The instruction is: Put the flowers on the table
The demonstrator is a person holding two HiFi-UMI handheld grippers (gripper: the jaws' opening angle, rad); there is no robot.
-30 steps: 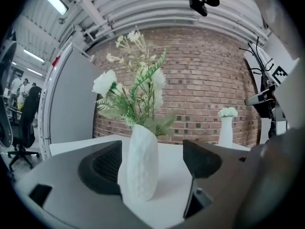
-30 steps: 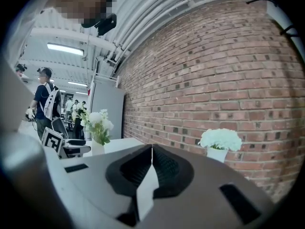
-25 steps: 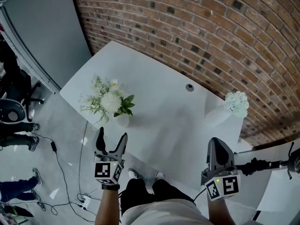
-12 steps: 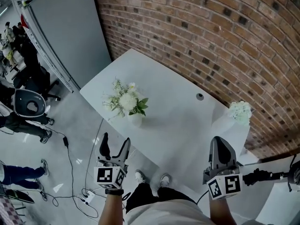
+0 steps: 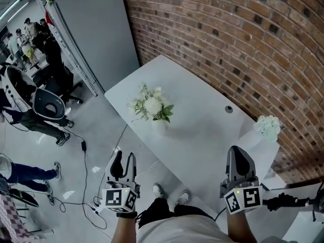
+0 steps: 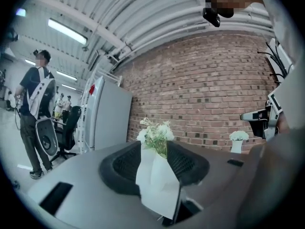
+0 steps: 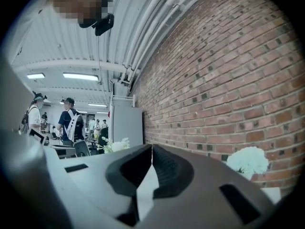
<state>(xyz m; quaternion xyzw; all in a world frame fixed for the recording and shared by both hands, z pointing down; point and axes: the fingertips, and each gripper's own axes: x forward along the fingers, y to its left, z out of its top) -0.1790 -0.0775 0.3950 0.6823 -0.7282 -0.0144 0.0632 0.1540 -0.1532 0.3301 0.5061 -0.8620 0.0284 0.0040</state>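
Note:
A bouquet of white flowers with green leaves (image 5: 152, 106) stands in a white vase on the white table (image 5: 202, 135), near its left edge. A second white vase with white flowers (image 5: 267, 127) stands at the table's right corner by the brick wall. My left gripper (image 5: 123, 159) hangs over the floor, short of the table; its jaws are closing with nothing between them. Through their gap, in the left gripper view, I see the bouquet (image 6: 155, 131) far off. My right gripper (image 5: 239, 158) is shut and empty at the table's near edge, its tips (image 7: 152, 149) touching.
A brick wall (image 5: 243, 44) runs behind the table, with a grey partition (image 5: 96, 29) to its left. Several people and an office chair (image 5: 48, 103) are at the far left. Cables (image 5: 83, 156) lie on the floor. The tabletop has a cable hole (image 5: 228, 109).
Both grippers have drawn back from the table, which now lies farther up and to the right. The left jaws have narrowed. The flowers stay where they were on the table.

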